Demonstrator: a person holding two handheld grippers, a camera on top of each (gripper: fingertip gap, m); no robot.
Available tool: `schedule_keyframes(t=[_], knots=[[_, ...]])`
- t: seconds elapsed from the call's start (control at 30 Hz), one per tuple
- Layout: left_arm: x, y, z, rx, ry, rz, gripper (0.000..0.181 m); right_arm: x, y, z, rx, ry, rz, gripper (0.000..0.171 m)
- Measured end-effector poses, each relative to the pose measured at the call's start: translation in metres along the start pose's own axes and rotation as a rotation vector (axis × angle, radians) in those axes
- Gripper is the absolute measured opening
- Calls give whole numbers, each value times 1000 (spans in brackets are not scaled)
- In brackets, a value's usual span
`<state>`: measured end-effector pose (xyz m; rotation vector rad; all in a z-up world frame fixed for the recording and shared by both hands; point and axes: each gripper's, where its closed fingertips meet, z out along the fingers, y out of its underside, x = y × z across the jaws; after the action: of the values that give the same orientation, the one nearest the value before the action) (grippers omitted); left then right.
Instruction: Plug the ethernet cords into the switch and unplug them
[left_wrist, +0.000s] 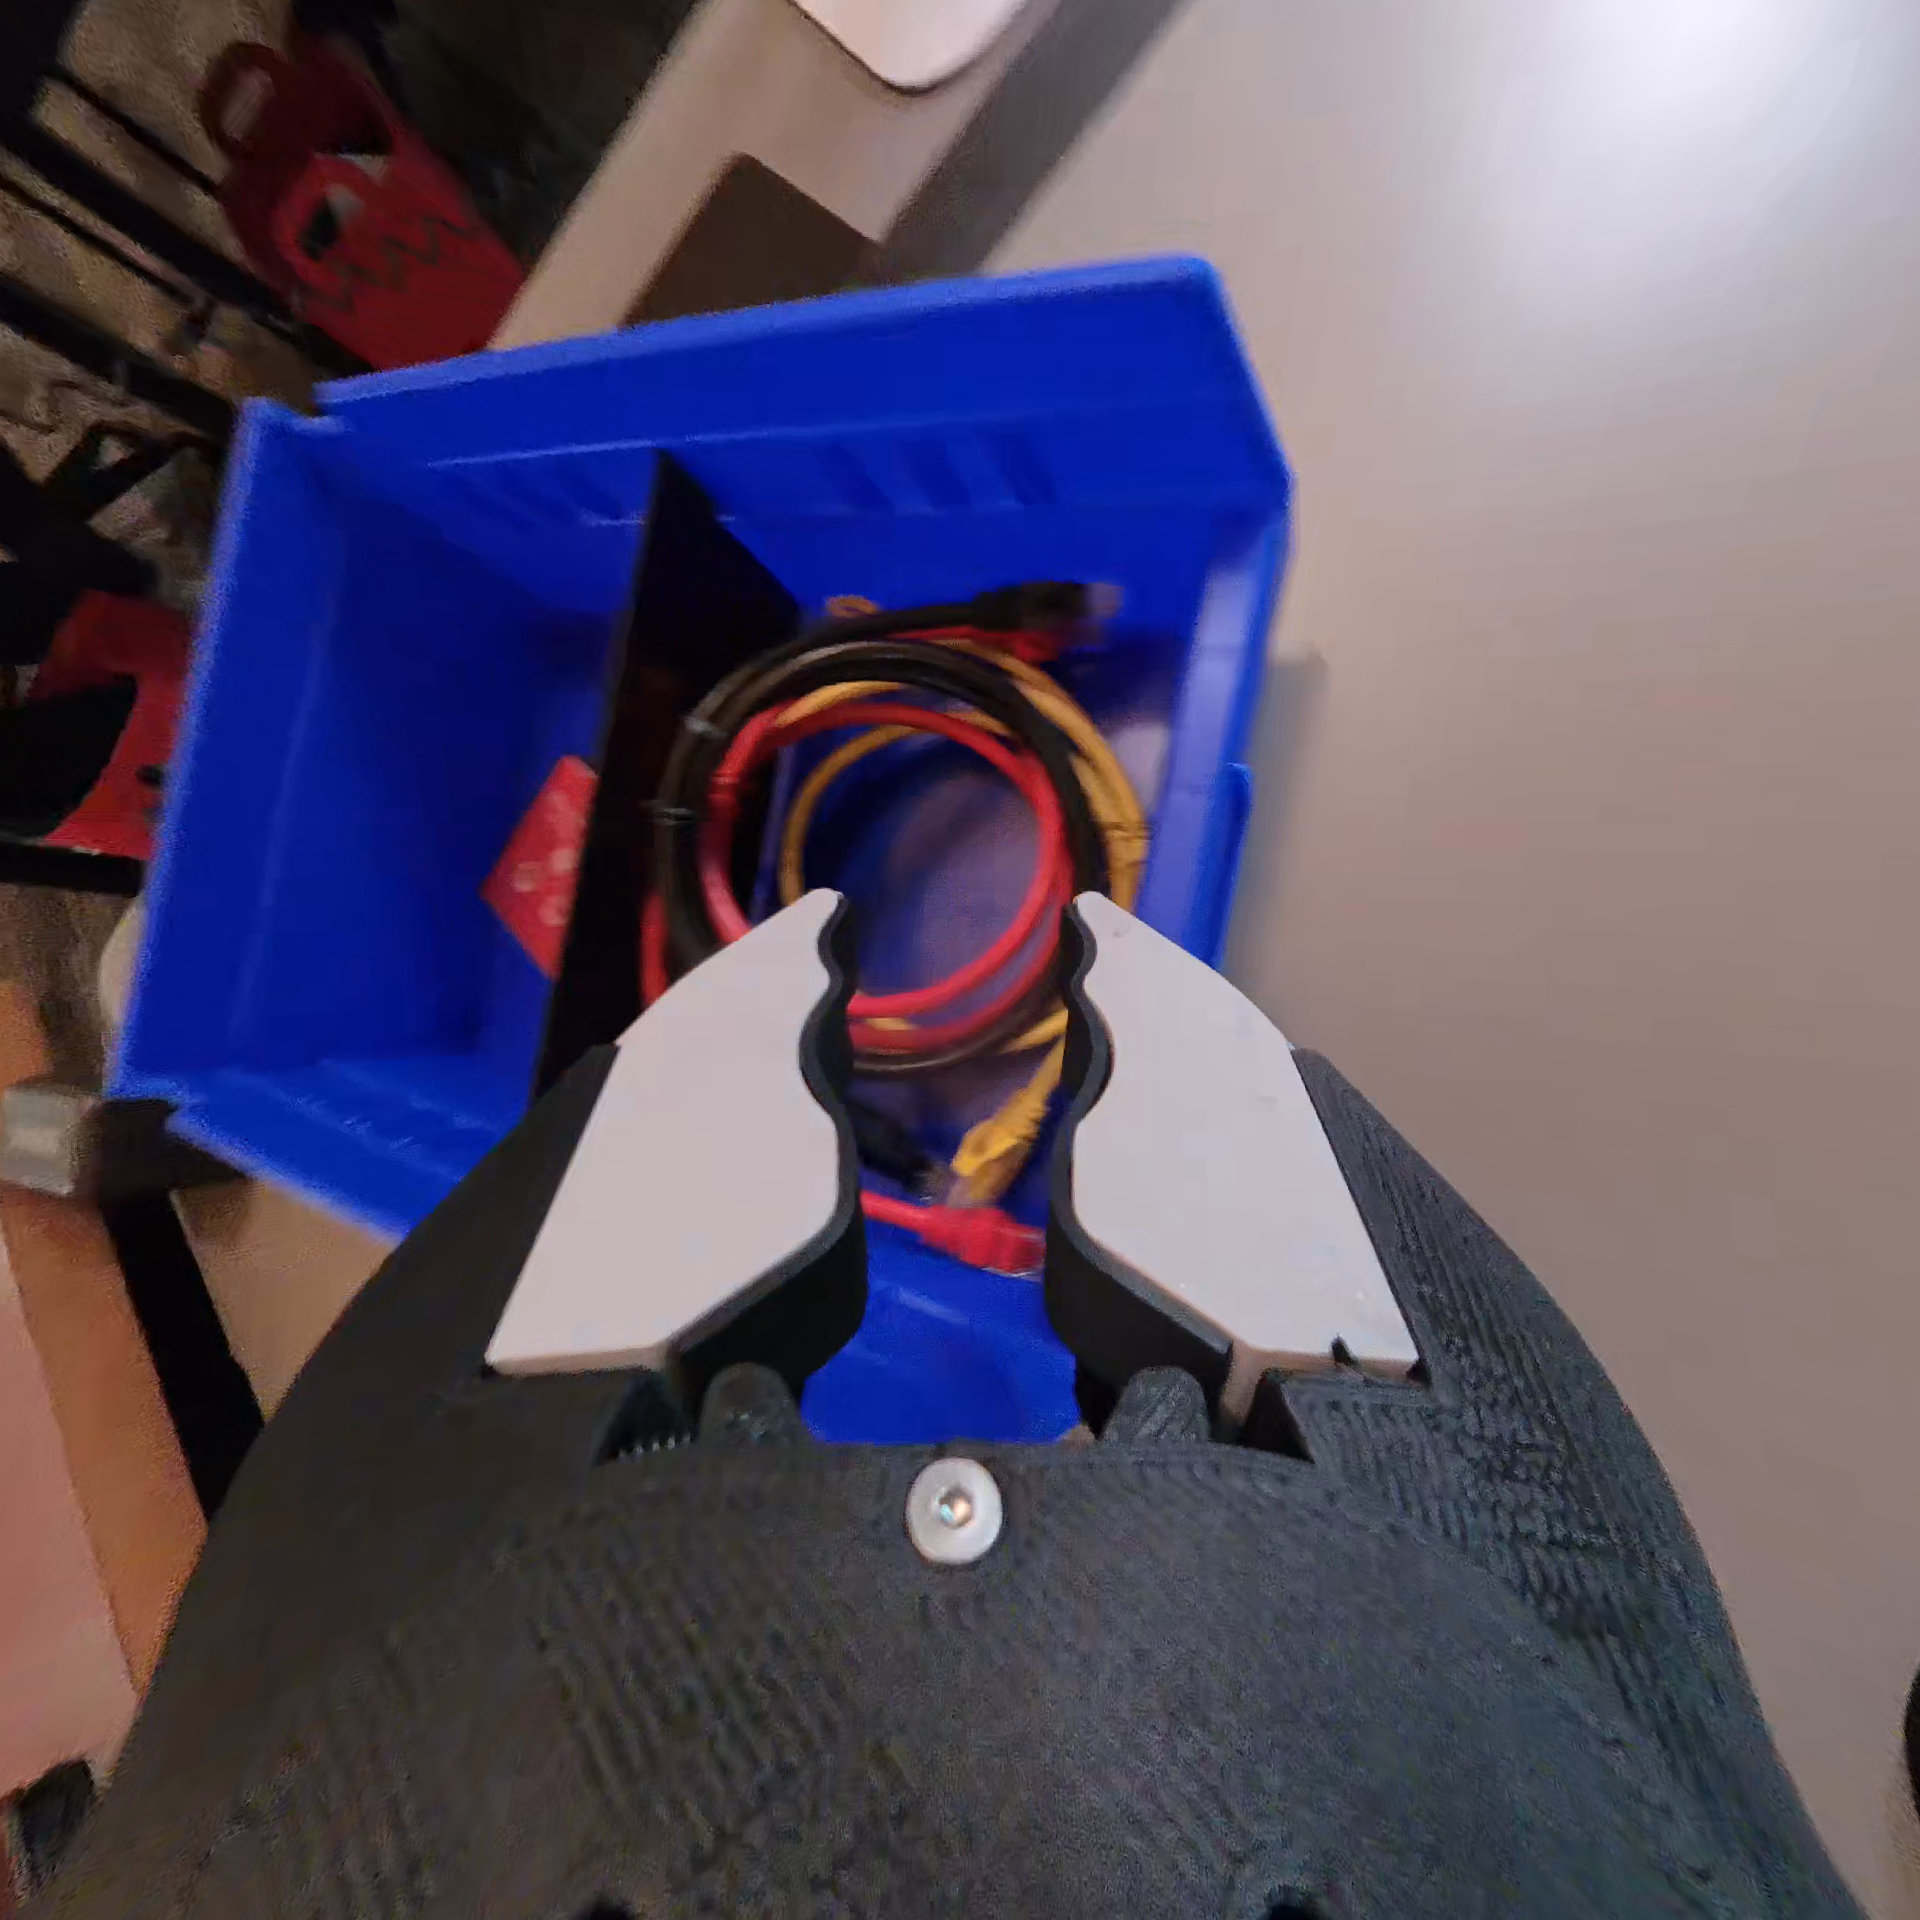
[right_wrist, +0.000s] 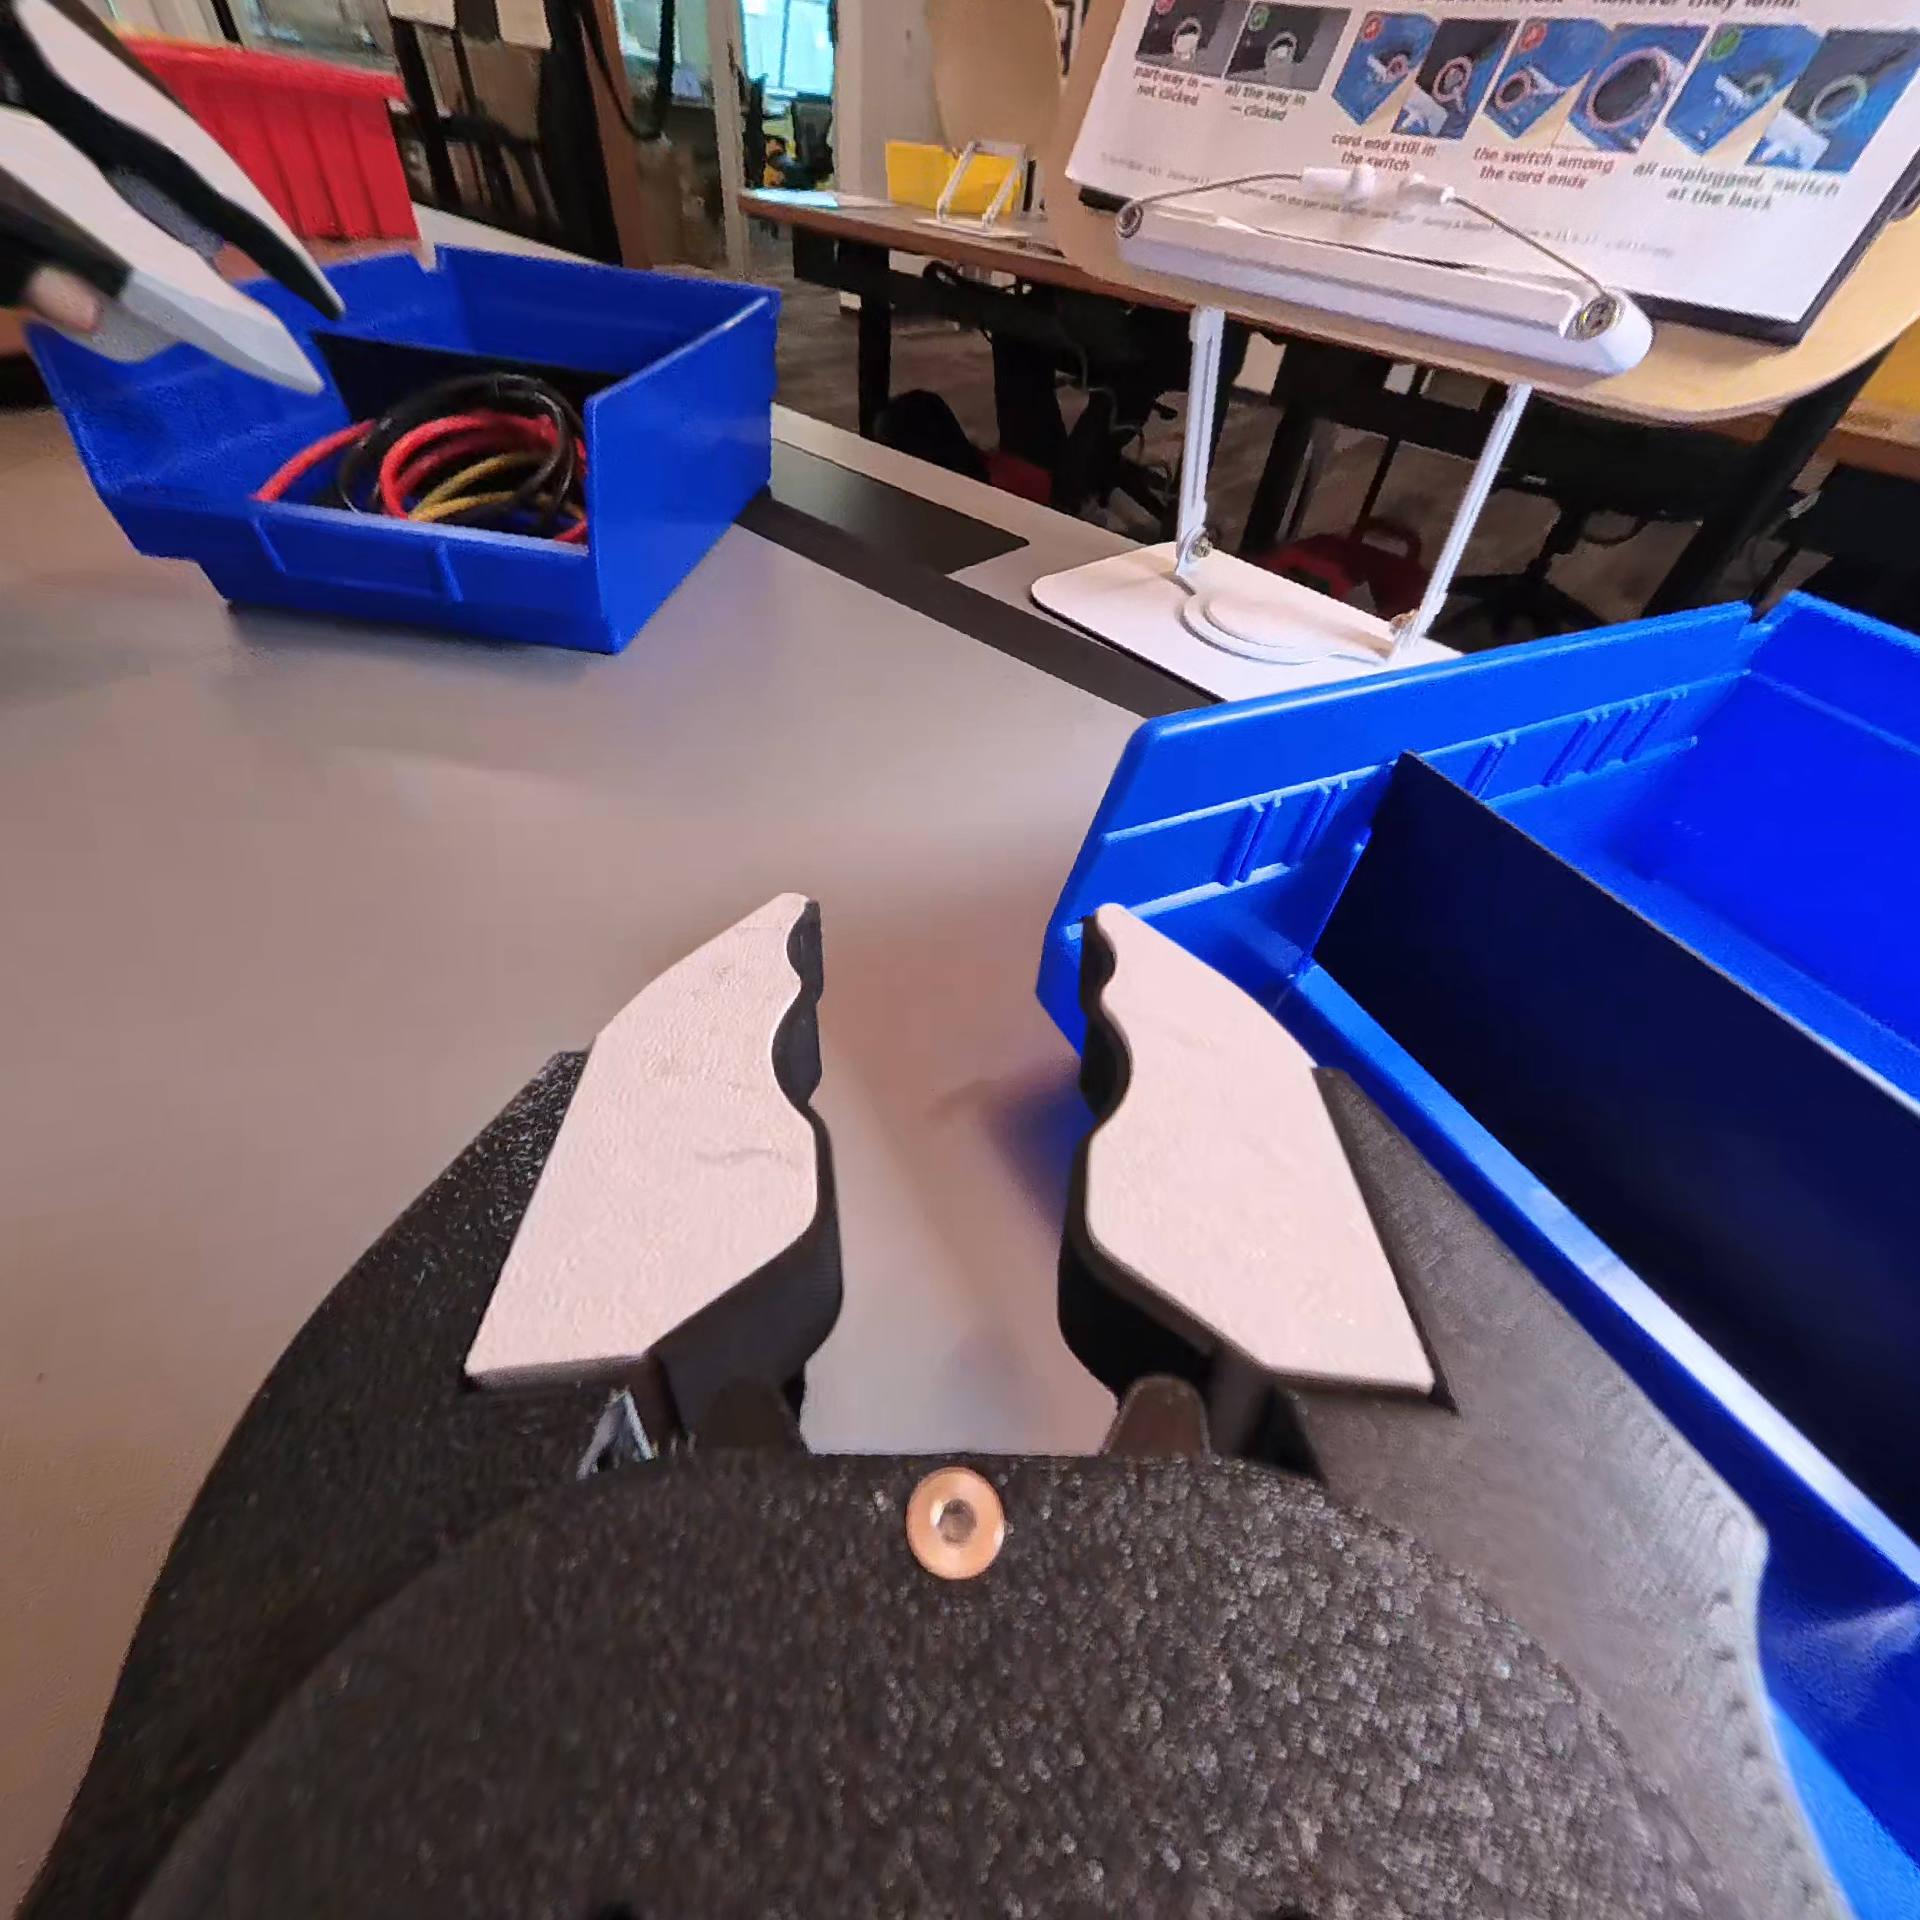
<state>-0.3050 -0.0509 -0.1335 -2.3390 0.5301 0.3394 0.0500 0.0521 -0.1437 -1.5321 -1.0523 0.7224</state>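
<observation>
— Cords (left_wrist: 914, 810), red, yellow and black, lie coiled in one half of that blue bin (left_wrist: 343, 727), beside its black divider (left_wrist: 623, 790).

— And the left gripper (left_wrist: 956, 914)?

— Over them, fingers spread, holding nothing. The right gripper (right_wrist: 951, 925) is spread too, above the grey table (right_wrist: 416, 831), beside a second bin (right_wrist: 1558, 831).

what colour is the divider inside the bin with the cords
Black divider; clearest in the left wrist view.

Left gripper (left_wrist: 954, 914) points down toward twelve o'clock, jaws parted, holding nothing. Right gripper (right_wrist: 948, 920) lies low and level, aimed at twelve, jaws likewise apart and empty.
</observation>
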Motion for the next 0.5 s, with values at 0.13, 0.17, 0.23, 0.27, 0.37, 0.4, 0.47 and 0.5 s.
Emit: schedule_keyframes(t=[0.13,0.17,0.23,0.27,0.37,0.4,0.47,0.5], knots=[[-54,-5,-8,17,-40,-144,36,1,3,1,9,3,22,47],[-66,-8,-6,22,-30,-199,36,0,5,1,0,-7,29,46],[-89,-12,4,8,-6,-318,36,-5,9,2,-11,-32,58,46],[-99,-12,11,-15,7,-372,36,-7,10,1,-8,-44,71,46],[-128,-5,43,-134,13,-477,41,-14,10,0,-10,-63,66,46],[-135,1,55,-192,14,-502,42,-16,10,0,-10,-68,56,45],[-144,14,79,-297,25,-548,45,-18,10,0,-8,-71,40,45],[-146,20,90,-346,34,-573,48,-17,10,-1,-7,-70,32,45]])
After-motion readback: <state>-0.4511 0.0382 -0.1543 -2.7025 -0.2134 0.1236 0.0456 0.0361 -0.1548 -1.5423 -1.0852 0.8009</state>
